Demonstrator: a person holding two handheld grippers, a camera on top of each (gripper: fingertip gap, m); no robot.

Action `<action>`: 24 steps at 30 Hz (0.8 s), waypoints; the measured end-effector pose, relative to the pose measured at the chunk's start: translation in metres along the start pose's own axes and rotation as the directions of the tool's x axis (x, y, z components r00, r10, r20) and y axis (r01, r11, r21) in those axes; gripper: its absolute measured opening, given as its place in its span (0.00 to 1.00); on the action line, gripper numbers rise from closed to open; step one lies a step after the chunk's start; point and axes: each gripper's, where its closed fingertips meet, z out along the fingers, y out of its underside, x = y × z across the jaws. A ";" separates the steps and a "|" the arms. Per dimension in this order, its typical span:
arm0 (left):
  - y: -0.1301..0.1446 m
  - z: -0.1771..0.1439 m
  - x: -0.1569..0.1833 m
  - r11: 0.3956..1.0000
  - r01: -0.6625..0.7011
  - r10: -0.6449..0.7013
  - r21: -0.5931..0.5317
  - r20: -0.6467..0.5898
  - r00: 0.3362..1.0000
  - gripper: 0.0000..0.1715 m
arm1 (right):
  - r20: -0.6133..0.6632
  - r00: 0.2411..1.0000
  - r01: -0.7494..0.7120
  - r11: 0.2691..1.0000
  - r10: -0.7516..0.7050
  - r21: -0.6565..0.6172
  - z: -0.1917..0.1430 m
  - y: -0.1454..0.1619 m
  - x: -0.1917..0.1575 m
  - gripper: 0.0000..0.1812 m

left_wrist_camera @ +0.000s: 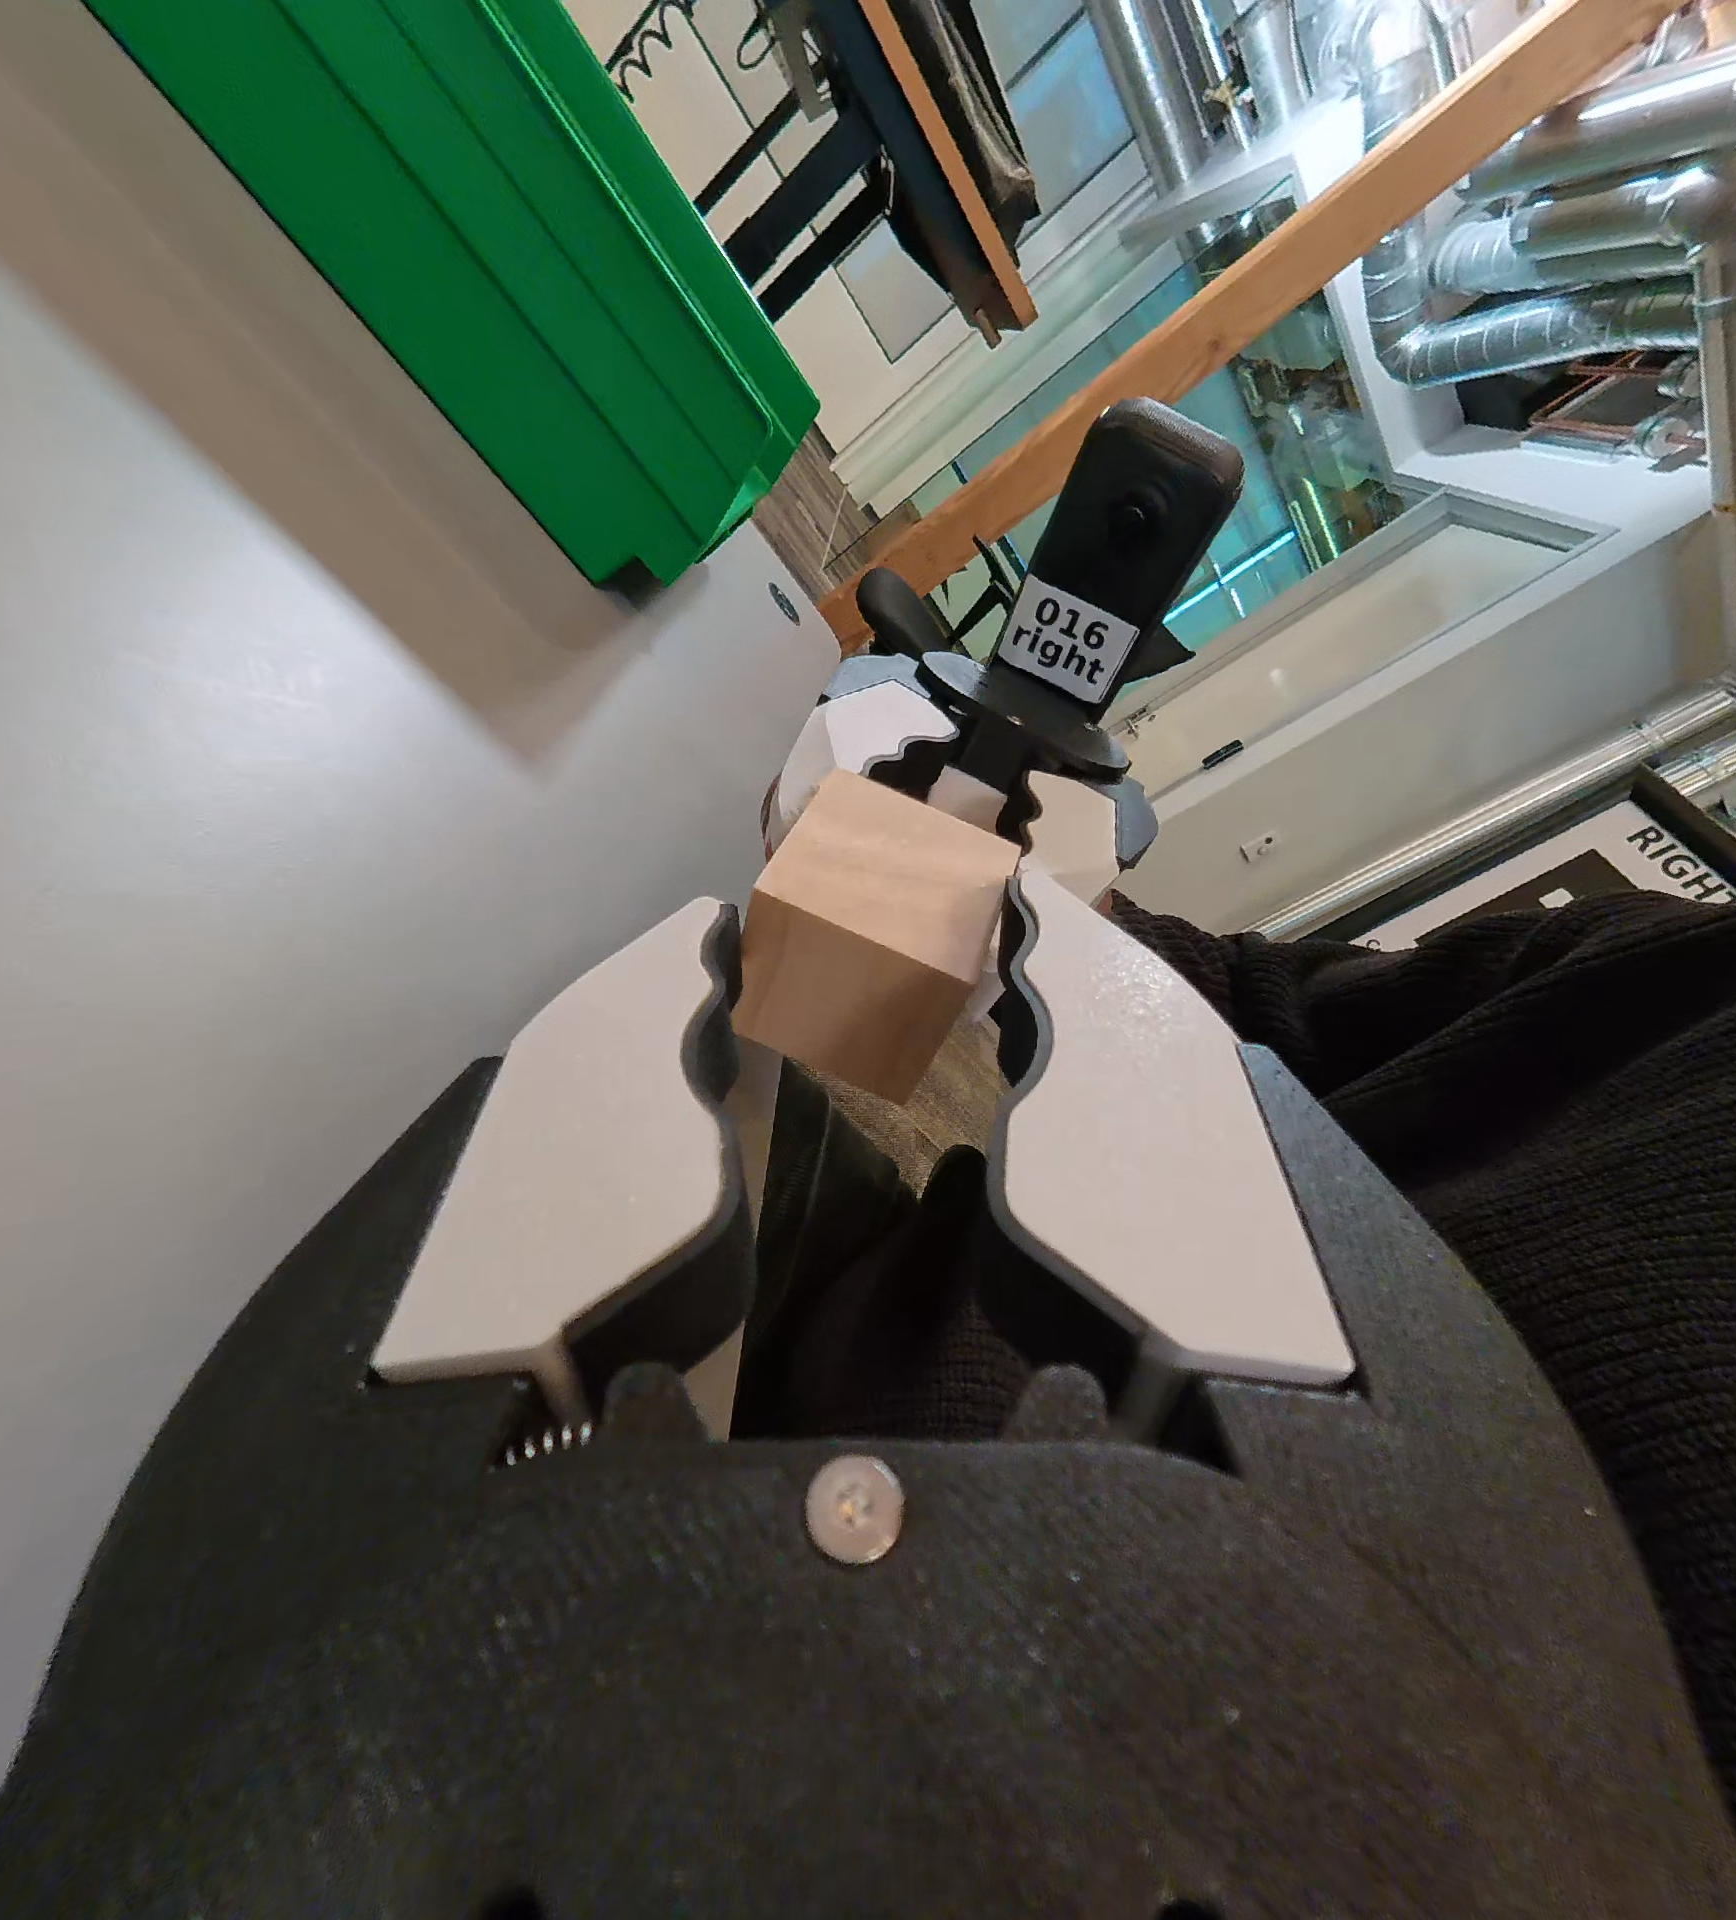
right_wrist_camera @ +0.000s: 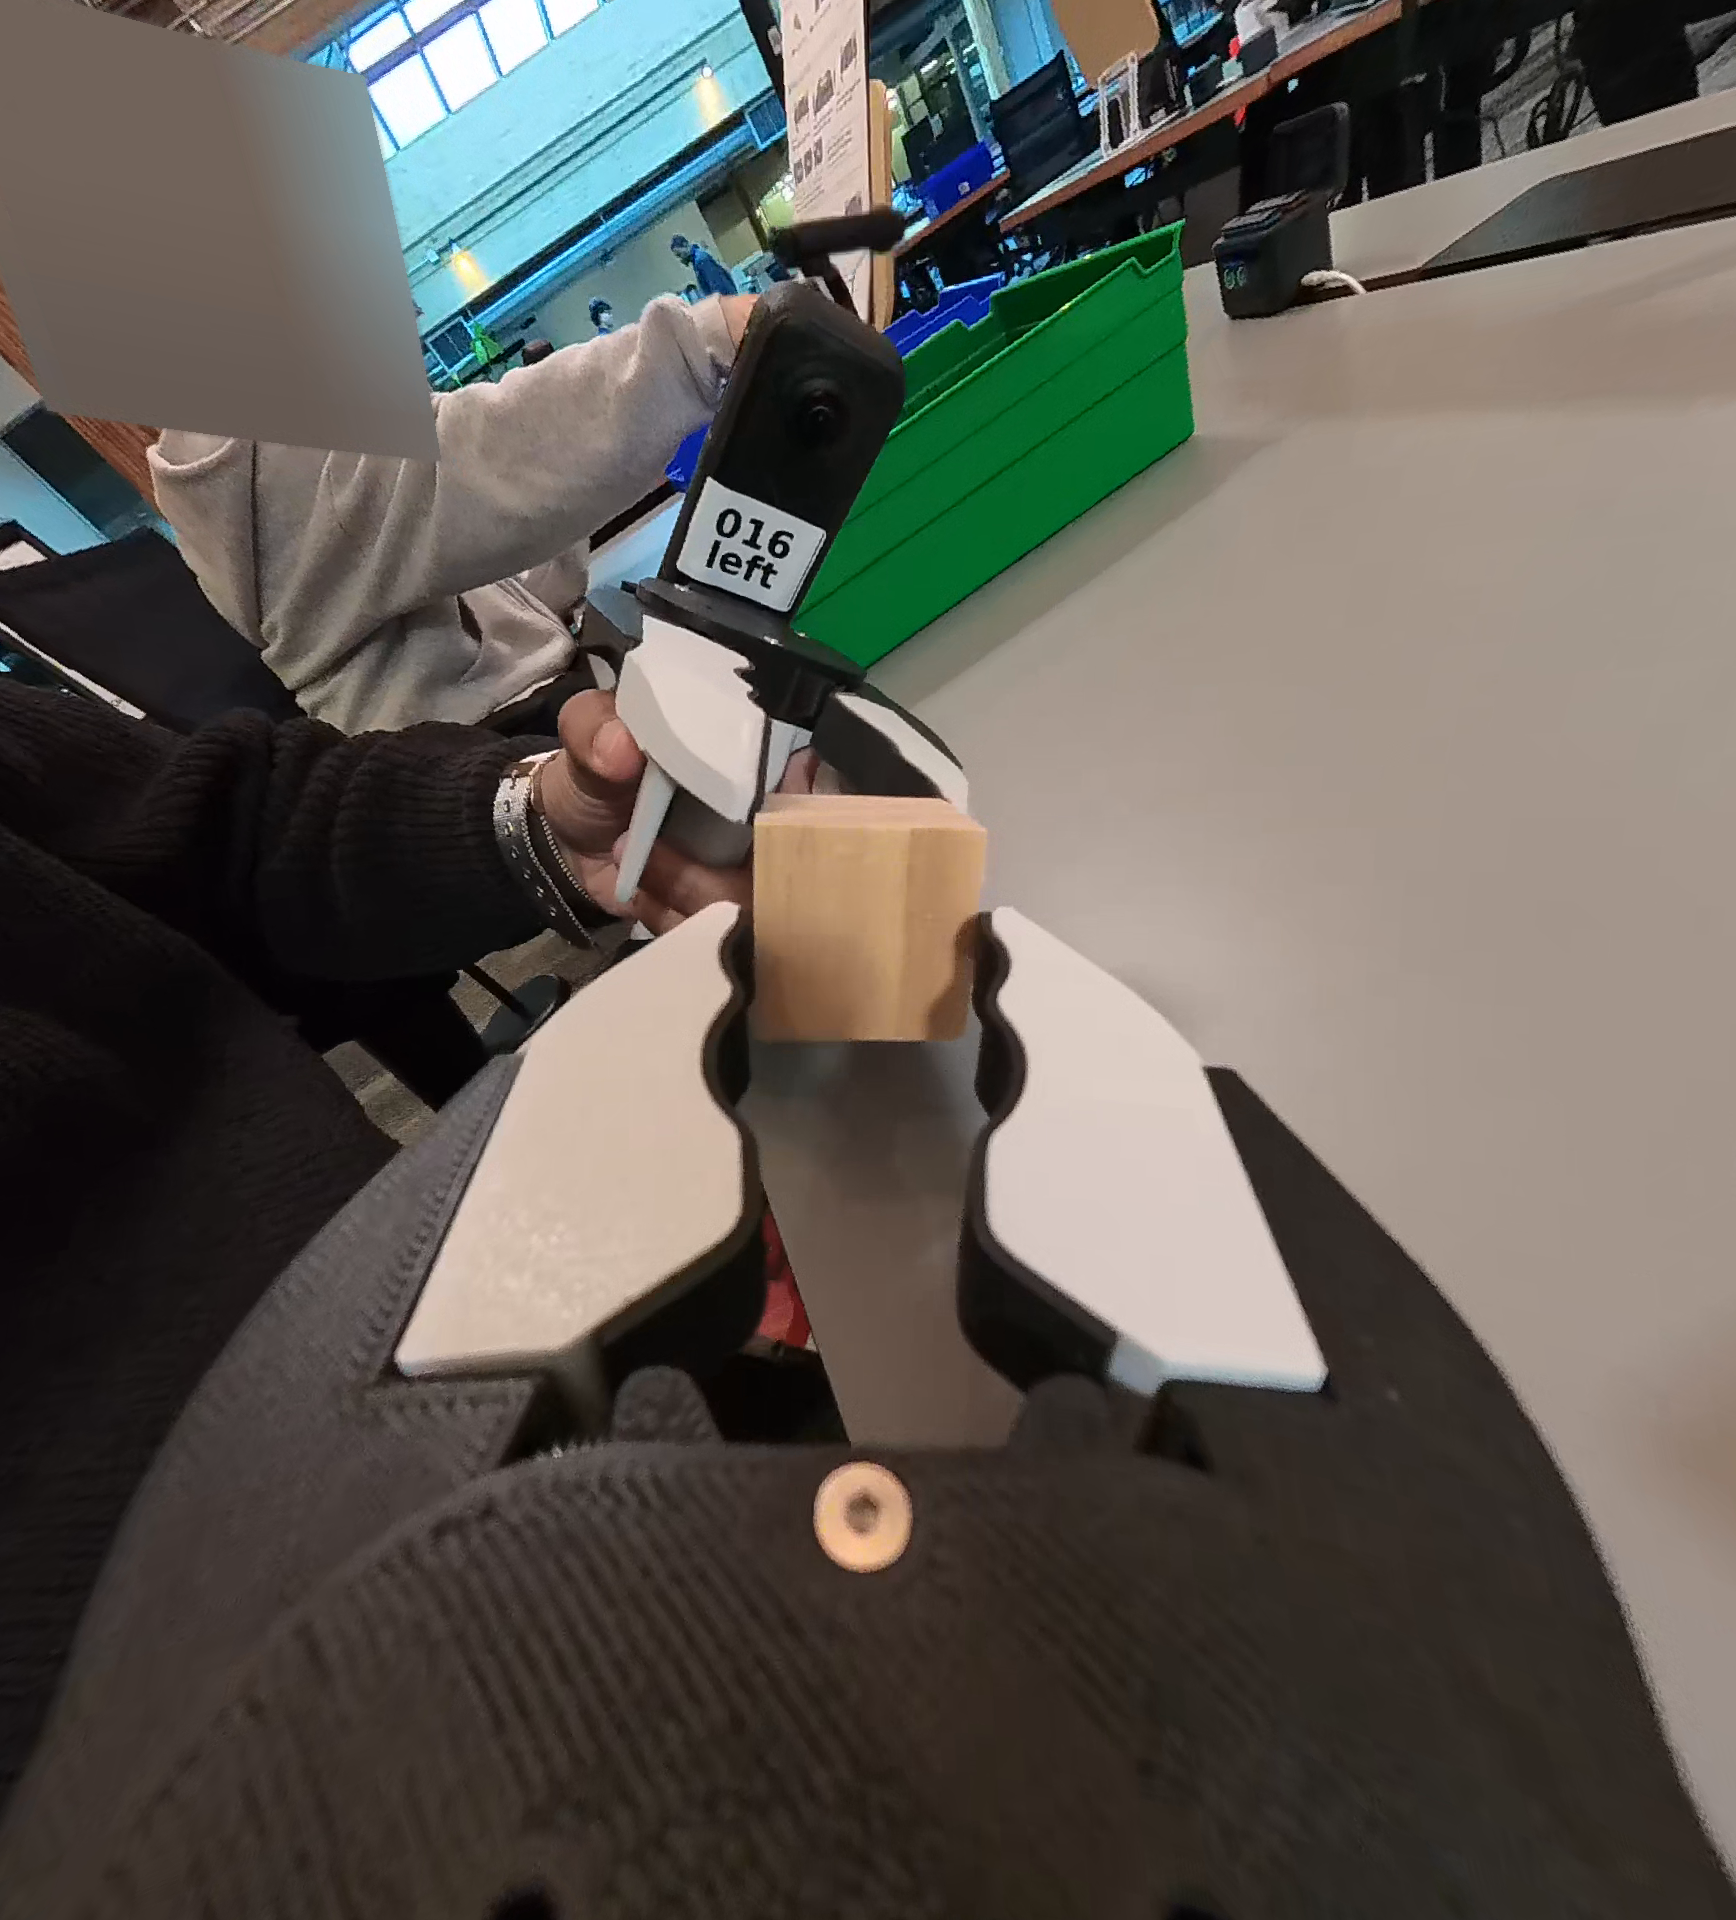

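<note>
While both grippers (left_wrist_camera: 874,977) (right_wrist_camera: 864,977) clamp it, wooden block (right_wrist_camera: 864,925) hangs over grey table (right_wrist_camera: 1415,831).

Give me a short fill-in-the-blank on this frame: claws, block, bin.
1. Both claws close on one ____ block.
2. The left claw grips it from one side and the right claw from the ____ side.
3. The bin on the grey table is ____ in colour.
4. The hand holding the left claw's handle has a ____ sleeve.

Missing words: wooden; opposite; green; black
</note>
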 end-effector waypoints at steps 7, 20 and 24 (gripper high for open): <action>-0.001 0.001 0.001 1.000 -0.006 0.006 0.022 -0.009 1.000 0.28 | -0.001 1.000 -0.012 1.000 0.012 -0.017 -0.001 0.001 0.001 0.22; 0.002 0.004 0.004 0.999 -0.049 0.049 0.004 -0.012 0.999 0.29 | 0.102 0.954 -0.292 0.951 0.283 0.100 -0.013 -0.013 0.013 0.22; 0.000 0.002 0.002 0.999 -0.023 0.024 0.022 -0.019 1.000 0.25 | 0.115 0.953 -0.290 0.952 0.279 0.095 -0.009 -0.012 0.009 0.22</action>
